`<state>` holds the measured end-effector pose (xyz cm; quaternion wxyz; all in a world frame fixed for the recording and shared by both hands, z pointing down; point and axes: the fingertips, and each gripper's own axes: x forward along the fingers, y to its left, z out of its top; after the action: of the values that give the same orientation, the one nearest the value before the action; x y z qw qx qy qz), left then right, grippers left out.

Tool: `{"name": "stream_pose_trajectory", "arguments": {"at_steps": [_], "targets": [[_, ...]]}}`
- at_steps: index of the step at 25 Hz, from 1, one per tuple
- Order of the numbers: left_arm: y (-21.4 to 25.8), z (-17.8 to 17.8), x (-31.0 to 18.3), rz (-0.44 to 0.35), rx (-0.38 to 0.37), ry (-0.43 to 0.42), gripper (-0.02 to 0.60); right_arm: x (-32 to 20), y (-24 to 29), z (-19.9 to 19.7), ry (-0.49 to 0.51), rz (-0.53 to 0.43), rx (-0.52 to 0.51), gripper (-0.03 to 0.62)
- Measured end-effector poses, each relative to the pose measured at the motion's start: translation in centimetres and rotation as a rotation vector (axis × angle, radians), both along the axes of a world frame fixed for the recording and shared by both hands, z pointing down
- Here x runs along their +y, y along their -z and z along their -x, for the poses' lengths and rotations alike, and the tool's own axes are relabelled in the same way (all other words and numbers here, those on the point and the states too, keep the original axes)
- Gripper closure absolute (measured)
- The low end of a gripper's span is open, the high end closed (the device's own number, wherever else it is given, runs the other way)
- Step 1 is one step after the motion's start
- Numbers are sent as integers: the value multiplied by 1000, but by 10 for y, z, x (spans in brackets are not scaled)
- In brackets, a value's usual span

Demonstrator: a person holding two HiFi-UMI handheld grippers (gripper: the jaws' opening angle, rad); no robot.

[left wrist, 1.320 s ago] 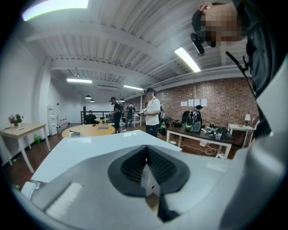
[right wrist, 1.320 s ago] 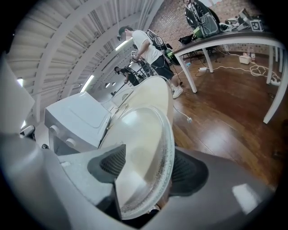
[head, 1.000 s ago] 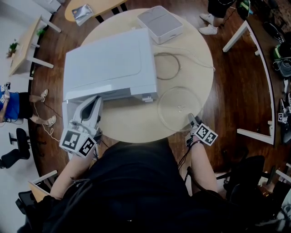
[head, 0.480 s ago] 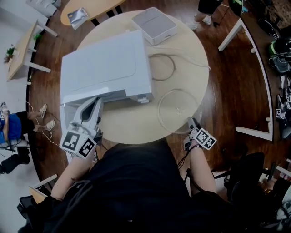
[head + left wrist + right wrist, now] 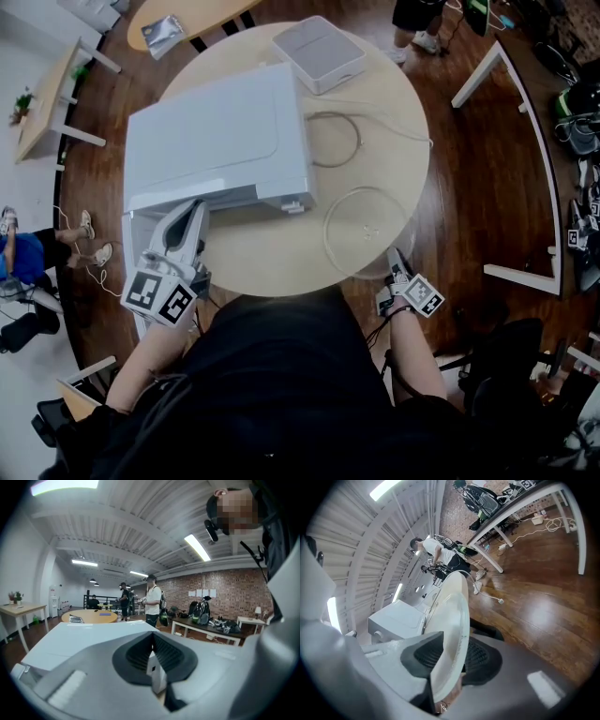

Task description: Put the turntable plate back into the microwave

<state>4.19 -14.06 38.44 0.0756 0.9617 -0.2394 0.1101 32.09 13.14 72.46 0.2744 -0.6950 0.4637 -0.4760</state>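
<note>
Head view: the clear turntable plate [image 5: 367, 232] lies at the table's [image 5: 272, 258] near right edge, right of the microwave [image 5: 216, 141]. The right hand-held gripper [image 5: 395, 259], jaws just closing, pinches its near rim. The left hand-held gripper [image 5: 194, 216] clamps the open microwave door [image 5: 132, 246].

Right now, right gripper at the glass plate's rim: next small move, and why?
Probably lift the glass plate slightly off the table. The right gripper has just been closing its fingers with the plate's rim between them, and they seem to press on it. The left gripper holds the microwave door open, so the way in looks ready.
</note>
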Motion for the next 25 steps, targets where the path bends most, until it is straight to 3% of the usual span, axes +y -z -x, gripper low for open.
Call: {"name": "stream_pose_trajectory", "arguments": {"at_steps": [8, 18, 25], "targets": [[-5, 13, -8, 27, 51, 11, 575, 2, 19, 3, -31, -38, 4, 512], [-2, 27, -22, 40, 81, -28, 575, 9, 33, 4, -212, -125, -80, 549], [-5, 57, -25, 51, 90, 5, 575, 10, 48, 1, -294, -170, -99, 566]]}}
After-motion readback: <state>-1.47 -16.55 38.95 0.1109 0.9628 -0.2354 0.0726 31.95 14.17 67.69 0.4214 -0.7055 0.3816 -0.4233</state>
